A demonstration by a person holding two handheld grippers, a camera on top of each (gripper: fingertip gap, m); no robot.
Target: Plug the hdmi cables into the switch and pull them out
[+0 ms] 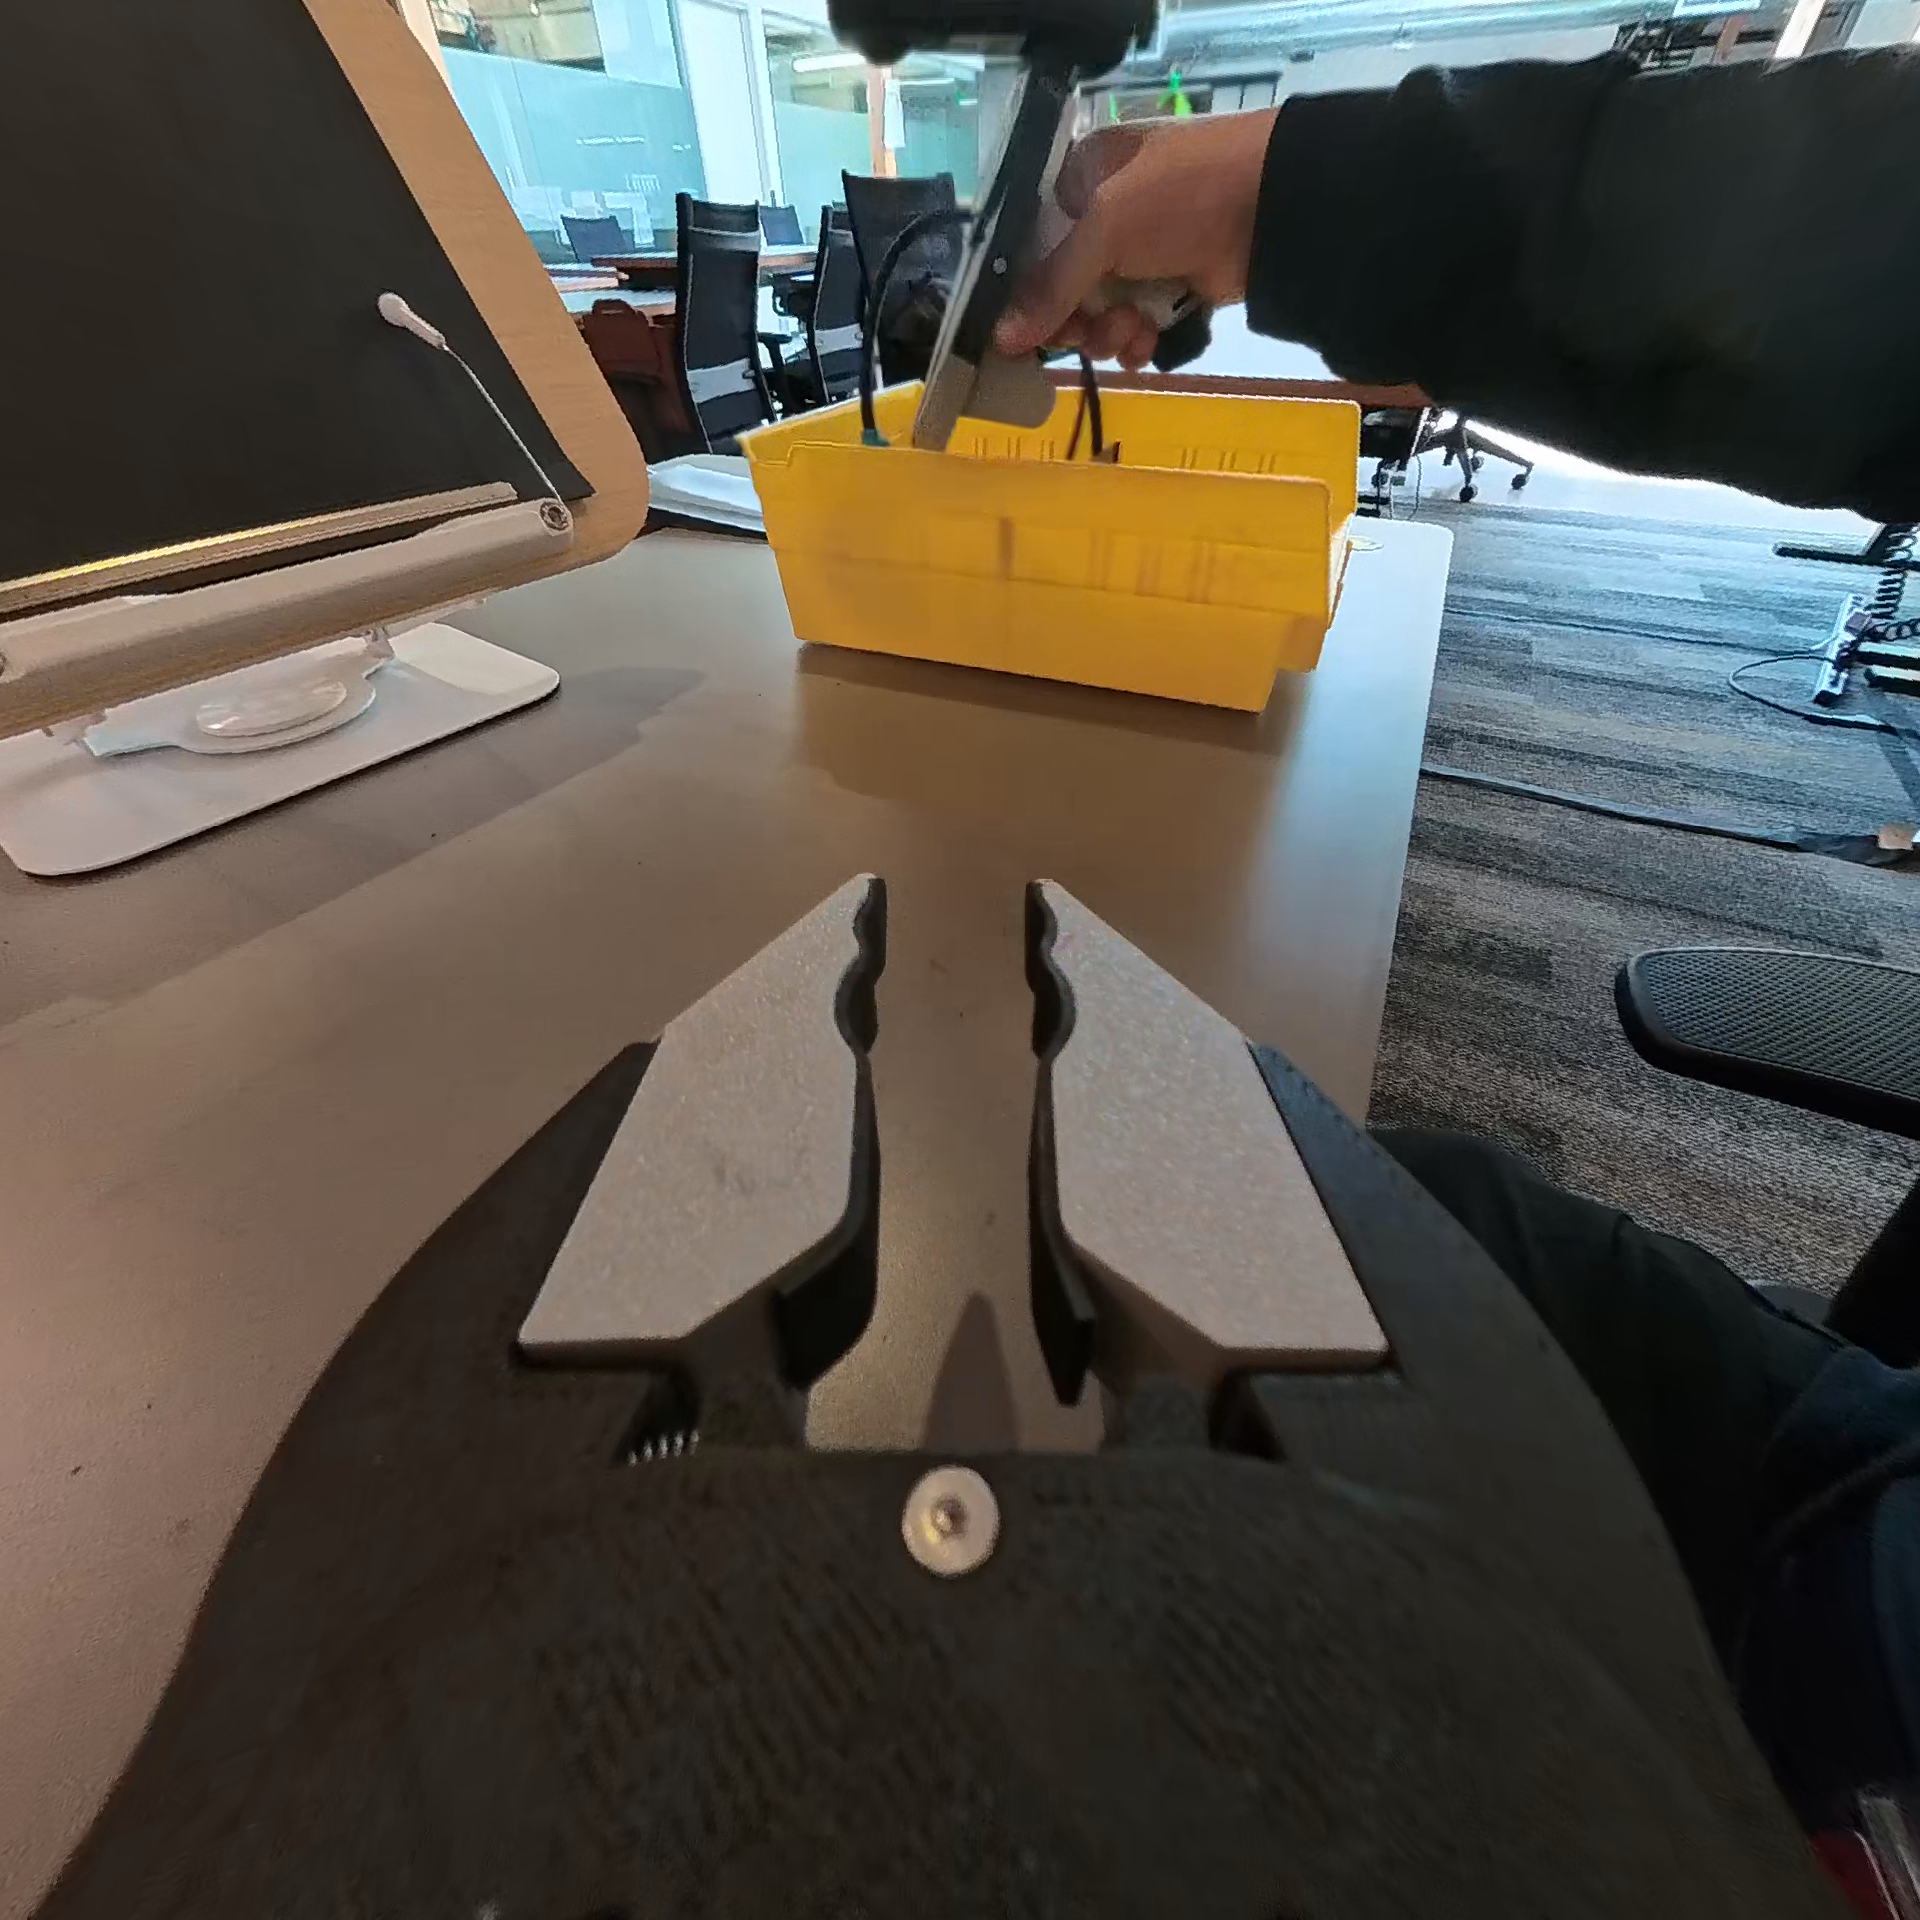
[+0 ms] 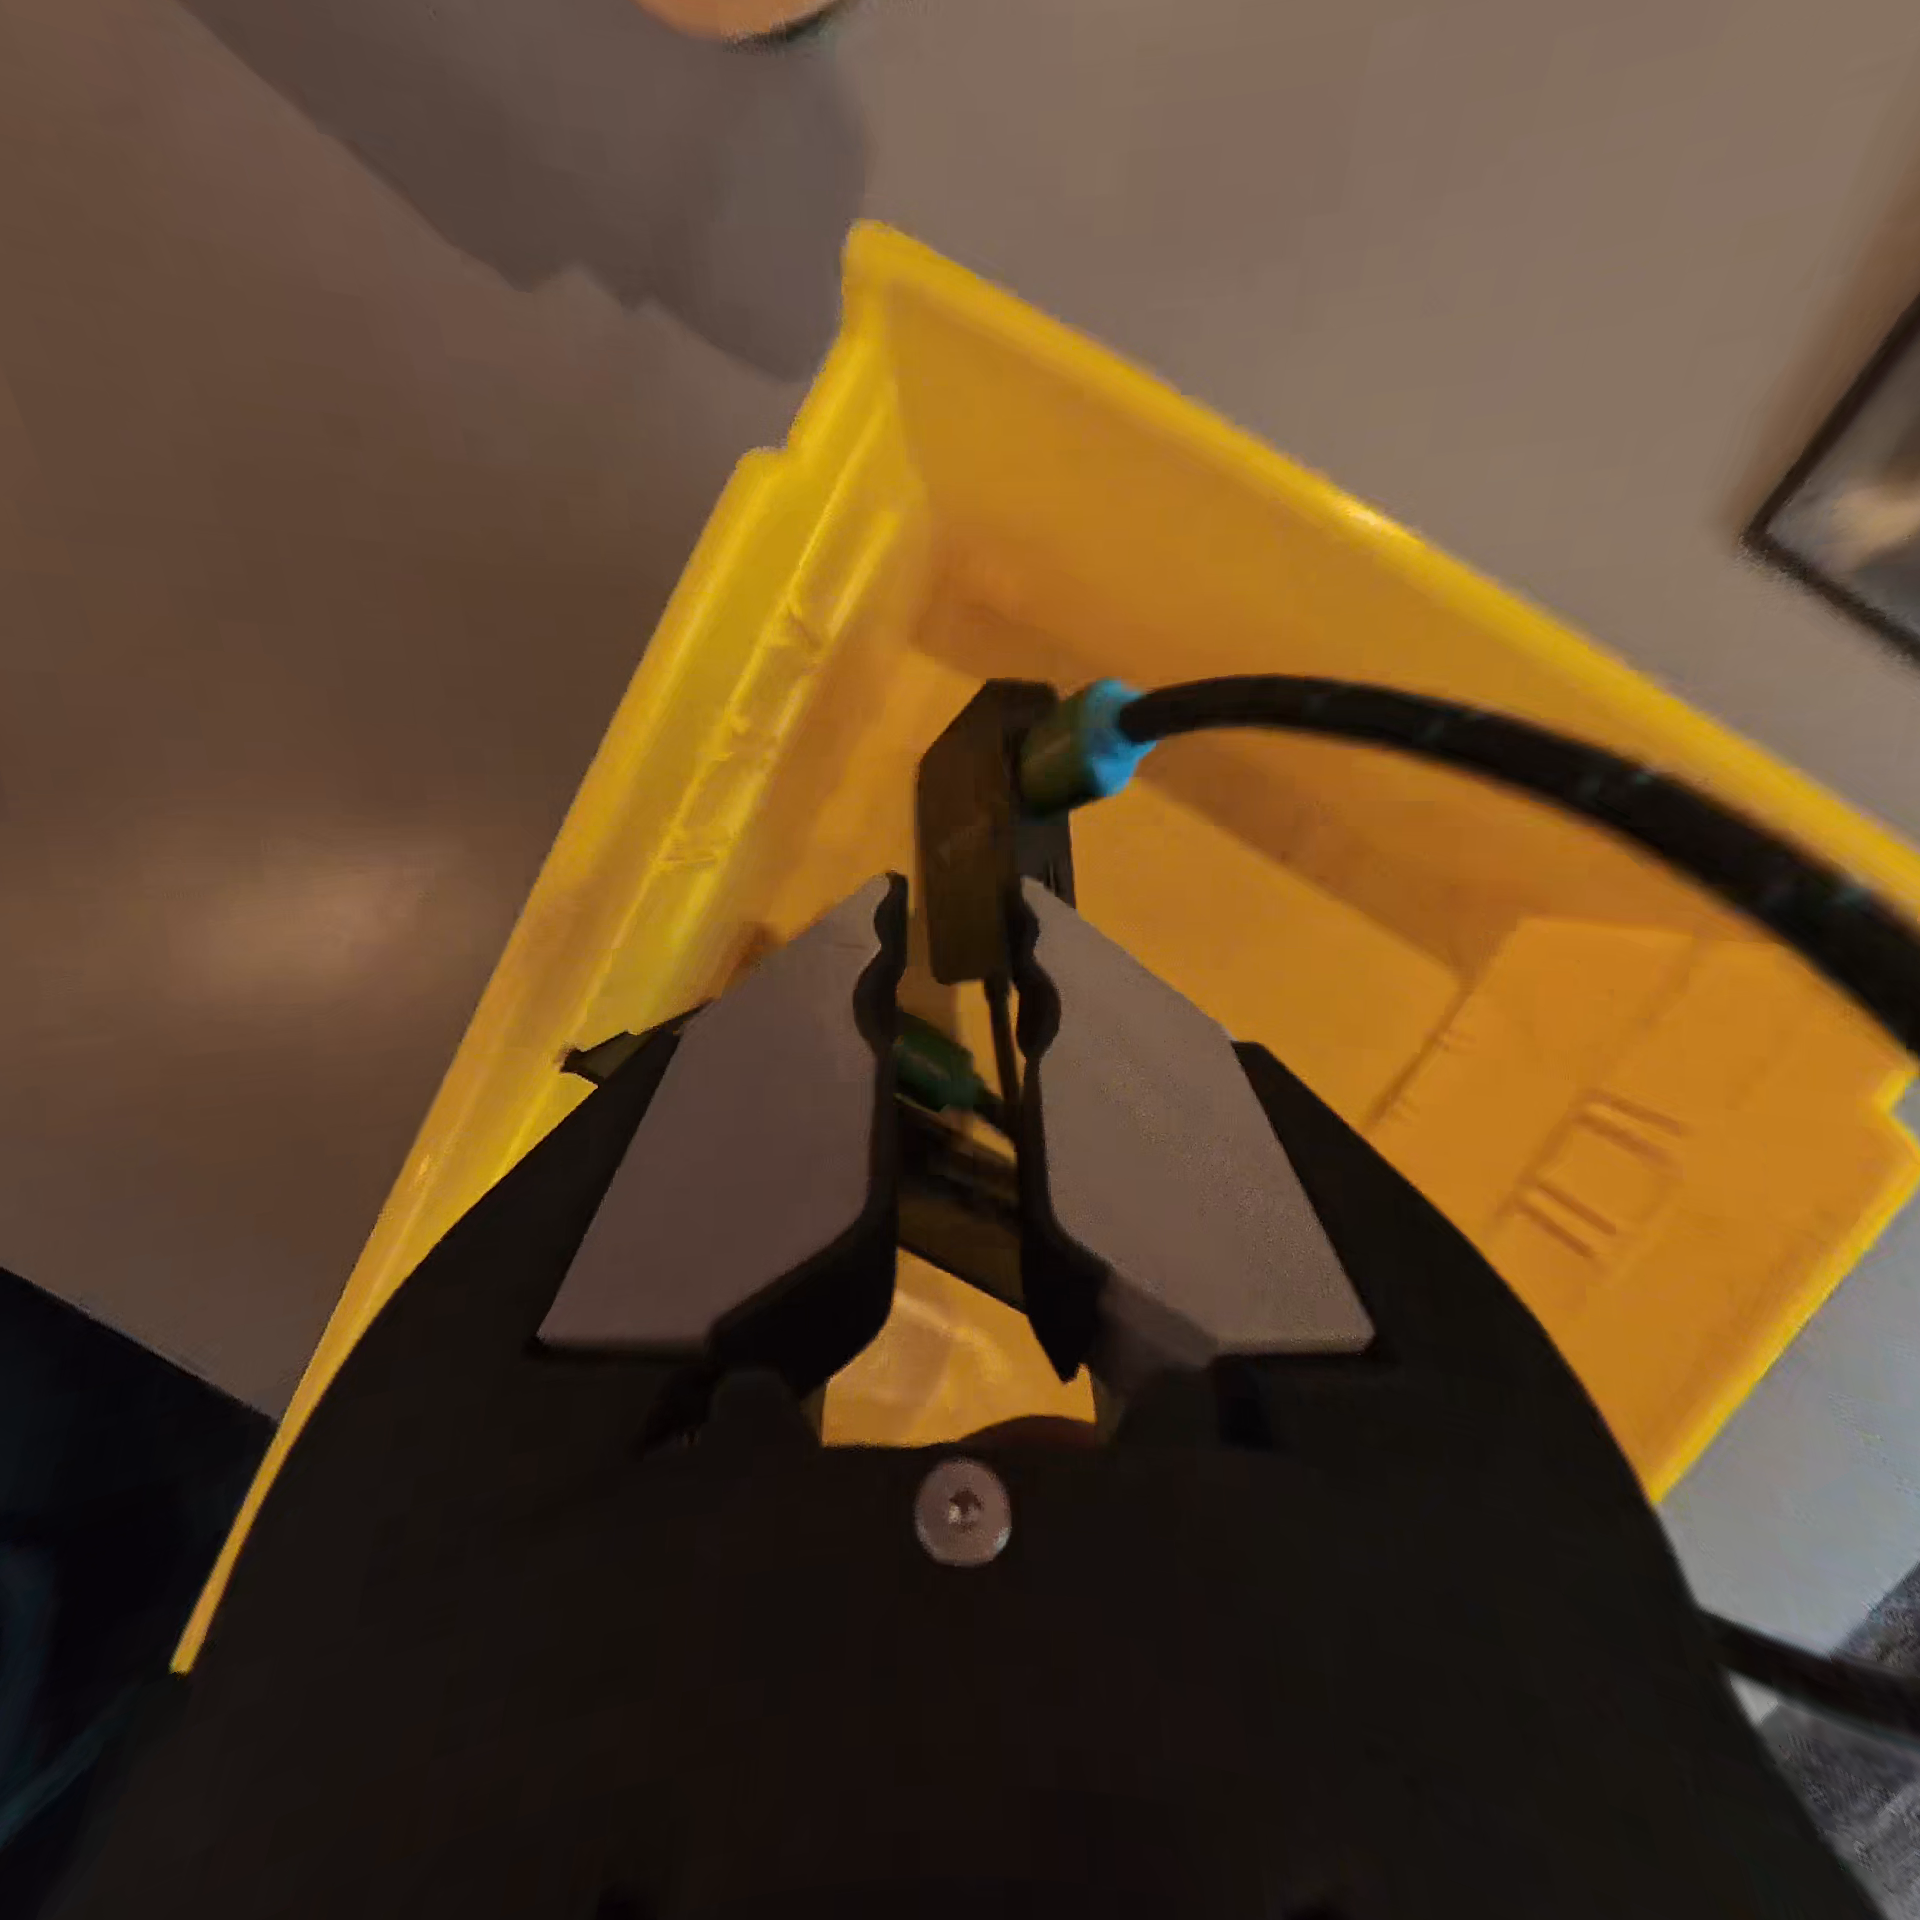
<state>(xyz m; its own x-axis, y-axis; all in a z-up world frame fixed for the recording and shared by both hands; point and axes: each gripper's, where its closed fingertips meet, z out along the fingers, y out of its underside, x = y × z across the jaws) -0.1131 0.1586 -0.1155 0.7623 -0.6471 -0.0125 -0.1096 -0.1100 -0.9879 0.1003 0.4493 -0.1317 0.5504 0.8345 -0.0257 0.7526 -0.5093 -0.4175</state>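
A yellow bin [image 1: 1049,582] stands on the brown table [image 1: 623,935]. In the left wrist view my right gripper [image 1: 951,416] reaches down into the bin, and black cables [image 1: 883,301] arch out of it. In the right wrist view my right gripper [image 2: 961,904] is shut on a dark HDMI plug [image 2: 971,831] with a blue collar [image 2: 1101,743] and a thick black cable [image 2: 1558,769], inside the bin [image 2: 1299,582]. A green-collared plug [image 2: 935,1070] lies below, partly hidden. My left gripper [image 1: 956,904] is open and empty, low over the table, well short of the bin. No switch can be made out.
A tilted screen on a white stand [image 1: 260,717] is at the left of the table. The table's right edge [image 1: 1403,831] drops to carpet. A chair armrest [image 1: 1787,1029] is at the right. A person's sleeved arm [image 1: 1558,260] holds the right gripper. There is about 35 cm between the tips of the two grippers.
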